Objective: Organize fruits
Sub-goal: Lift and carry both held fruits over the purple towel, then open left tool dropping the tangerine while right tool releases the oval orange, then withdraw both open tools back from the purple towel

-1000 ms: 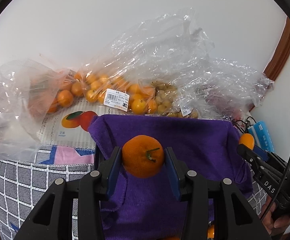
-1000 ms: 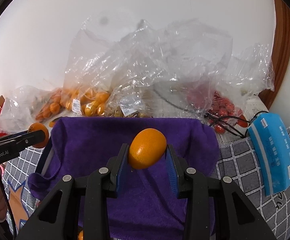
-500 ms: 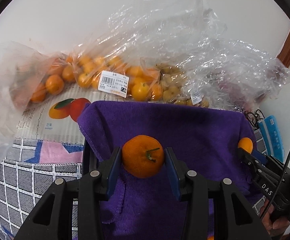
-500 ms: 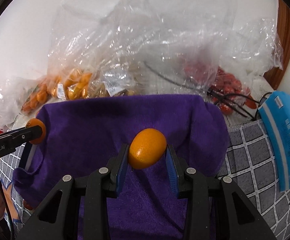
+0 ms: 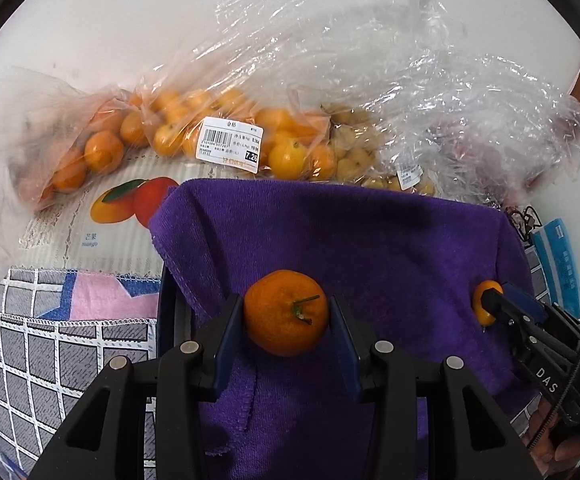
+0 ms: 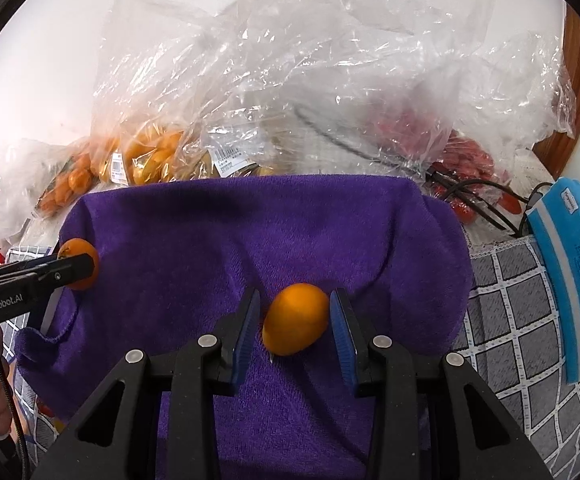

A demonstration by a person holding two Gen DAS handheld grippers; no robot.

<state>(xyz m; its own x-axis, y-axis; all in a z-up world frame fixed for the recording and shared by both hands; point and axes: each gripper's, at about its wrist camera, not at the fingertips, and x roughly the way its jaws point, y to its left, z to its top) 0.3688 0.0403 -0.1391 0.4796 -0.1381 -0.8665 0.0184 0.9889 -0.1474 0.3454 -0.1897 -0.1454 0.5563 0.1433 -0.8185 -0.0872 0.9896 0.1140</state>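
Note:
My left gripper (image 5: 286,314) is shut on an orange tangerine (image 5: 286,312) with a green stem, over a purple towel (image 5: 350,240) that lines a container. My right gripper (image 6: 295,322) has its jaws spread; a smooth orange kumquat (image 6: 295,318) sits between them with a gap on the left side, over the same towel (image 6: 250,220). The right gripper also shows at the right of the left wrist view (image 5: 490,306), and the left gripper at the left of the right wrist view (image 6: 76,270).
Clear plastic bags of oranges (image 5: 162,132) and small yellow fruits (image 5: 350,152) lie behind the towel, with red tomatoes (image 6: 466,164) at the right. A mango-printed box (image 5: 102,216), a blue tissue pack (image 6: 574,260) and a grey checked cloth (image 5: 30,360) surround it.
Both grippers have moved forward and down over the purple towel. The right gripper's jaws have spread apart around the kumquat. The left still grips the tangerine.

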